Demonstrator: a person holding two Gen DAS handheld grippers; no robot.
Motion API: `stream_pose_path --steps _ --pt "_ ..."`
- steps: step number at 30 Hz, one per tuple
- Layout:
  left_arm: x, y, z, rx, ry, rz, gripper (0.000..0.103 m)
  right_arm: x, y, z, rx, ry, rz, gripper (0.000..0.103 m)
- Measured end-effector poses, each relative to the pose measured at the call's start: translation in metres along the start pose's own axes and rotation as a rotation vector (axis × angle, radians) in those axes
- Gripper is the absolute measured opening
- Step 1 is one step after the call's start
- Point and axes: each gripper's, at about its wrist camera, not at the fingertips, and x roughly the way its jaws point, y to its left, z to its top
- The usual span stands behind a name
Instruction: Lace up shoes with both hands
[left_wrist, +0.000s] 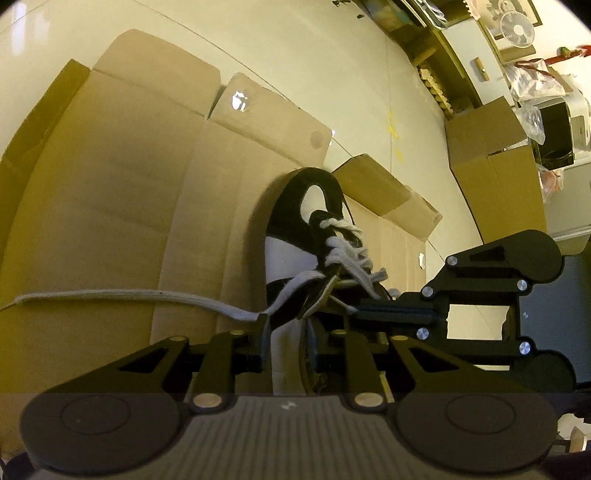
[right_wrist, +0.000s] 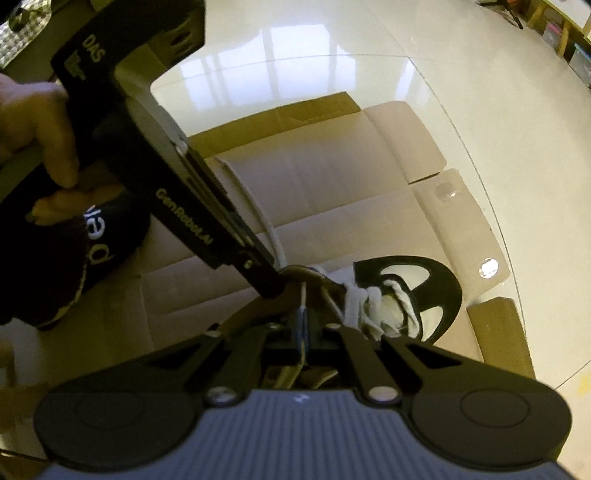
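The black-and-white sneaker (left_wrist: 295, 236) is lying on flattened cardboard (left_wrist: 110, 206) spread over a glossy pale floor (right_wrist: 369, 66), not on any counter. Its white lace (left_wrist: 343, 251) is already crossing through the lower eyelets, so the step in hand looks like threading near the top of the shoe.

The right gripper (right_wrist: 302, 325) is pointing steeply down at the tongue, its fingers pressed together on what seems to be a thin lace tip, though the tip is too small to be sure of. The left gripper (left_wrist: 286, 332) is sitting at the shoe's collar with its fingers slightly spread; one loose end of lace (left_wrist: 110, 297) is trailing away past its left finger (left_wrist: 263, 339), and I cannot tell whether anything is pinched.

Next, I judge, the lace tip needs guiding through an eyelet while the left side steadies the shoe.

Around the cardboard, brown boxes (left_wrist: 491, 173), plastic bags and a small white fan (left_wrist: 517, 27) are standing along the wall.
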Motion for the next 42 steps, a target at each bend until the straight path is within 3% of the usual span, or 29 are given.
stream_pose_path --steps 22,29,36,42 --pt "-0.002 -0.002 0.001 0.025 0.017 -0.02 0.021 0.01 0.006 0.006 0.003 -0.023 -0.003 0.001" --pt "-0.01 0.001 0.003 -0.01 0.03 -0.094 0.02 0.008 0.007 -0.005 -0.004 -0.083 -0.09 0.001" --pt "-0.01 0.014 0.007 -0.122 0.003 -0.158 0.02 0.007 0.004 -0.009 0.045 -0.11 -0.057 0.001" --pt "-0.006 0.012 0.006 -0.127 0.024 -0.188 0.02 0.004 0.004 -0.012 0.048 -0.134 -0.04 0.001"
